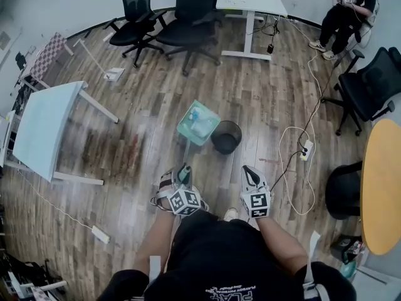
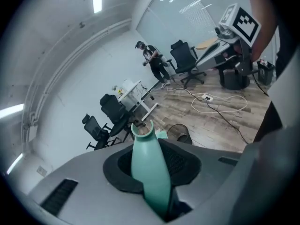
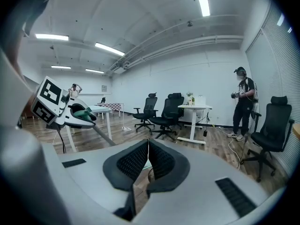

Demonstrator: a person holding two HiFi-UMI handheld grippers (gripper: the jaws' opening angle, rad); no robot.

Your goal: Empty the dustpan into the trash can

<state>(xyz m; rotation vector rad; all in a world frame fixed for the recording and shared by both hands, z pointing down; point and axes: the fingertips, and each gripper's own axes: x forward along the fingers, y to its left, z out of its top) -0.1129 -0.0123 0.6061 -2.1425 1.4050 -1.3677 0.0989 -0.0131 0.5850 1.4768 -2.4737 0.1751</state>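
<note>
Your left gripper is clamped on the teal plastic dustpan handle, pan just beside the round black mesh trash can; right gripper is closed, empty. Next, I'd guess: swing it over the rim, then tip.

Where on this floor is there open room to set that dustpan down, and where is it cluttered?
The widest bare patch is the wood floor between the white table and the trash can, left of the dustpan. Right of the can it is crowded: a power strip and looping white cable lie there.
</note>
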